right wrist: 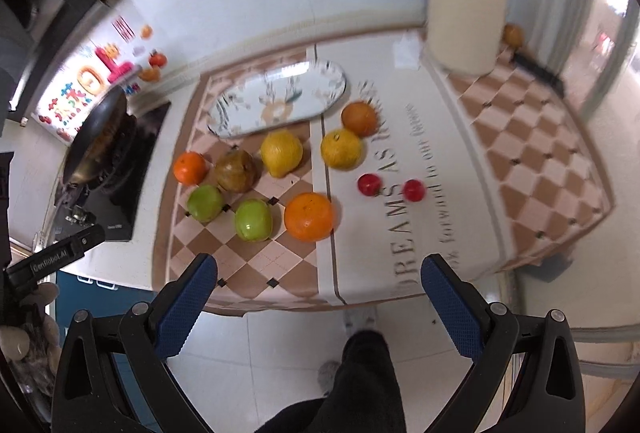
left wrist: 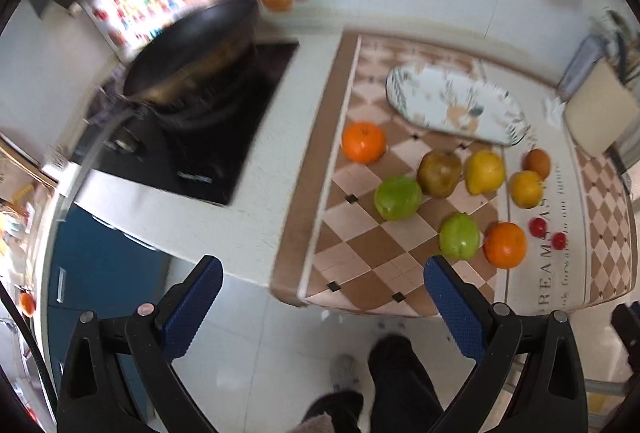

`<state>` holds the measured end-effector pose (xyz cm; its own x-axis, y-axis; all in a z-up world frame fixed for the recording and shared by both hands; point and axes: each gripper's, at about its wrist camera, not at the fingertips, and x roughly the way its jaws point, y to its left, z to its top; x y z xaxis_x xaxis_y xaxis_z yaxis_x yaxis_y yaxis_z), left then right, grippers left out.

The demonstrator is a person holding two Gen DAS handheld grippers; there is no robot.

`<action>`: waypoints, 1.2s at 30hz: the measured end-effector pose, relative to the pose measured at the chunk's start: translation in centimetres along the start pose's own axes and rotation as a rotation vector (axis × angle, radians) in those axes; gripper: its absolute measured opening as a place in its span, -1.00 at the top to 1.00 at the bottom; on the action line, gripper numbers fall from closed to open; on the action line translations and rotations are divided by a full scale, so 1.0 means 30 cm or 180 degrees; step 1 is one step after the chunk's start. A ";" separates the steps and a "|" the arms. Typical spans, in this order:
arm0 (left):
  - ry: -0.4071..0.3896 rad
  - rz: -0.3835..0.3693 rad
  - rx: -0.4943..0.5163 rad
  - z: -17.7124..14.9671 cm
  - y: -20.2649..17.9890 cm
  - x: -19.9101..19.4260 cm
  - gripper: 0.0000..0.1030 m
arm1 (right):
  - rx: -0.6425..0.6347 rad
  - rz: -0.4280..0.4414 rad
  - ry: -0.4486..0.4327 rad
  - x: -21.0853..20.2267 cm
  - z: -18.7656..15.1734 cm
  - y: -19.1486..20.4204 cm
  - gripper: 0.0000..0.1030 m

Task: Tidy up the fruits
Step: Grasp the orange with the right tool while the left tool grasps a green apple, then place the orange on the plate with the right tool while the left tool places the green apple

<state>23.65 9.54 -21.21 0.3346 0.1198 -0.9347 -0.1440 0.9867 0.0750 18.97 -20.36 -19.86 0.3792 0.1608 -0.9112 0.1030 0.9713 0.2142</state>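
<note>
Several fruits lie on a checkered mat (right wrist: 248,265) on the counter: two green apples (right wrist: 253,220) (right wrist: 205,202), a big orange (right wrist: 309,216), a small orange (right wrist: 190,167), a brown pear (right wrist: 236,170), a yellow lemon (right wrist: 281,152), a yellow-orange citrus (right wrist: 341,148), a darker orange (right wrist: 359,118) and two red cherry tomatoes (right wrist: 369,184) (right wrist: 413,190). An empty oval patterned plate (right wrist: 320,81) lies behind them. The fruits also show in the left wrist view, with a green apple (left wrist: 459,236) nearest. My left gripper (left wrist: 322,307) and right gripper (right wrist: 318,301) are open and empty, held before the counter's front edge.
A black wok (left wrist: 192,45) sits on a stove (left wrist: 224,153) left of the mat. A cream utensil holder (right wrist: 464,25) stands at the back right. The person's legs (right wrist: 352,385) and tiled floor are below. The left gripper's body (right wrist: 52,257) shows at the right view's left edge.
</note>
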 end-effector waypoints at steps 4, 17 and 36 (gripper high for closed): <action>0.0468 -0.0184 -0.0082 0.088 -0.044 0.184 -0.91 | 0.0027 0.0073 0.0348 0.228 0.080 -0.021 -0.99; 0.0871 0.0027 0.1284 0.200 -0.333 0.508 -0.64 | -0.0069 0.0168 0.1182 0.644 0.168 -0.004 -0.96; 0.1012 -0.0124 0.1288 0.145 -0.381 0.576 -0.11 | -0.0144 0.0277 0.1460 0.752 0.149 0.045 -0.30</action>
<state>35.12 0.82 -36.72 0.0237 0.1050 -0.9942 0.2558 0.9607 0.1075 31.77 -16.20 -38.56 -0.0621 0.2928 -0.9541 0.0448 0.9558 0.2904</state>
